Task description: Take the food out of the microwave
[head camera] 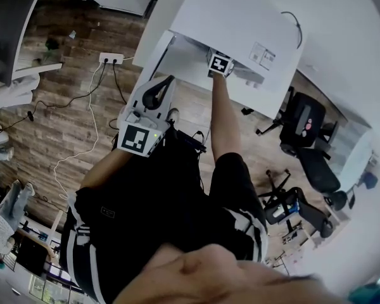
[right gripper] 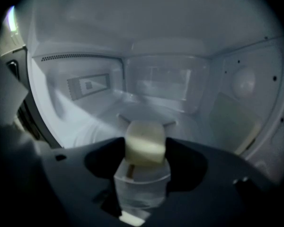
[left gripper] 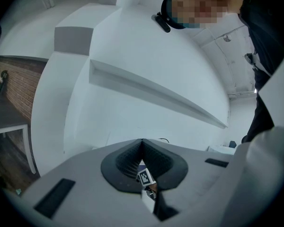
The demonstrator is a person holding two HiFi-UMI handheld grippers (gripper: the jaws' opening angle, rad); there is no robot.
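In the right gripper view, my right gripper [right gripper: 144,161] reaches into the lit white microwave cavity [right gripper: 161,79]. It is shut on a clear plastic container [right gripper: 142,188] with a pale cream block of food [right gripper: 144,143] on top, just above the microwave floor. In the head view, the right gripper [head camera: 220,64] is at the opening of the white microwave [head camera: 234,24], at the end of an outstretched arm. The left gripper [head camera: 153,97] hangs back near the person's body. Its dark pads [left gripper: 128,160] meet at the tip with nothing between them.
A wooden floor lies below, with a white power strip [head camera: 111,57] and trailing cables. Black office chairs [head camera: 307,132] stand to the right. A grey desk [left gripper: 4,117] and a brick wall [left gripper: 14,86] show at the left of the left gripper view.
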